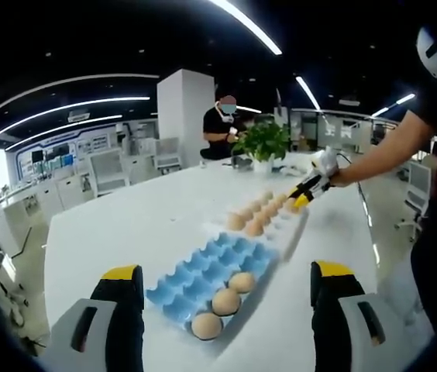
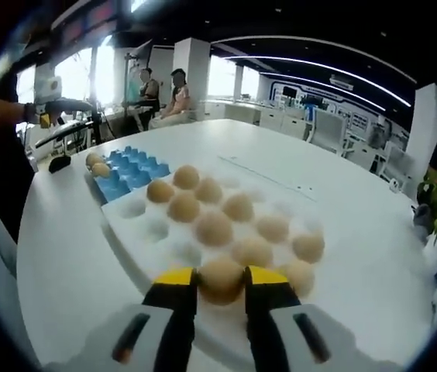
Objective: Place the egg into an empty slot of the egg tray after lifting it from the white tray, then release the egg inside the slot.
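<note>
The egg (image 2: 220,279) sits between the yellow-tipped jaws of the right gripper (image 2: 220,288), at the near edge of the white tray (image 2: 137,232); the jaws stand narrow against its sides, so the grip looks taken, though whether the egg has left its cup I cannot tell; a light pinch from both sides would suit a shell that cracks easily. Around it lie the other eggs (image 2: 214,228) in the white tray's cups, close neighbours that the jaws must clear on the way up. Beyond, at the far left of the right gripper view, the blue egg tray (image 2: 137,172) butts against the white one; in the left gripper view it holds three eggs (image 1: 225,301) at its near end, with many empty slots (image 1: 203,267) behind them, so room is plentiful. The left gripper (image 1: 230,291) hangs over the near end of the blue tray, jaws wide and holding nothing. On the white table (image 1: 125,225) a potted plant (image 1: 263,143) stands far off; a person sits beyond it.
</note>
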The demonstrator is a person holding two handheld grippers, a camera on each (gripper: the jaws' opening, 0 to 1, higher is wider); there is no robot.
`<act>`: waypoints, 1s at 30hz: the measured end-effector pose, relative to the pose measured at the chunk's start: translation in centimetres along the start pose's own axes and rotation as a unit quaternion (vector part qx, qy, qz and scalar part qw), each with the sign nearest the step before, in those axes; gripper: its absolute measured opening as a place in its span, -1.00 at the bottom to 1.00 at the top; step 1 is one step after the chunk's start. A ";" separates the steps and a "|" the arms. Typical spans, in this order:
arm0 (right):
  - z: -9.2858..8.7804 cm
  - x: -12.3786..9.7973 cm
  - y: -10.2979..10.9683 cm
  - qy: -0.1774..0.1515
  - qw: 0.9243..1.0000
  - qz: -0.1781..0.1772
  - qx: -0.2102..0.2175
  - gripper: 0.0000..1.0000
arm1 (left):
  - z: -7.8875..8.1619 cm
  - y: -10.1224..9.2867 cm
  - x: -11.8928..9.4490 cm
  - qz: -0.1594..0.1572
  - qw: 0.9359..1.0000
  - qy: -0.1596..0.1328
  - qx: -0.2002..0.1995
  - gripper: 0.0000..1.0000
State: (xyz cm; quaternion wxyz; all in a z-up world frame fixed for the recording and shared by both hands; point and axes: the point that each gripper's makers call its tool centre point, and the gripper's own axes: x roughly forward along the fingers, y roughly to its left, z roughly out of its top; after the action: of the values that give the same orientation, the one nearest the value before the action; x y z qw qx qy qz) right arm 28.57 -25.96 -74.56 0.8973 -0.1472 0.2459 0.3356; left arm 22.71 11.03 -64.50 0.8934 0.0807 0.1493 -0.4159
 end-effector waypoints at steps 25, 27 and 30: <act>6.3 4.0 7.1 -0.048 0.996 0.065 -0.032 -0.51 | -0.8 0.2 -0.9 0.002 1.000 -0.004 -0.003 0.83; 6.9 4.6 8.0 -0.052 0.995 0.075 -0.034 -0.51 | -0.8 0.3 -1.1 0.003 1.000 -0.005 -0.004 0.83; 7.7 5.5 9.2 -0.058 0.994 0.090 -0.038 -0.51 | -0.9 0.4 -1.3 0.004 1.000 -0.004 -0.004 0.83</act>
State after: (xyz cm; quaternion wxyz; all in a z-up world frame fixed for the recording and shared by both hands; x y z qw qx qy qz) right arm 28.63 -13.03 -72.06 0.8703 -0.1383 0.1926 0.4316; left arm 21.99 12.47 -64.93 0.8962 0.0757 0.1470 -0.4117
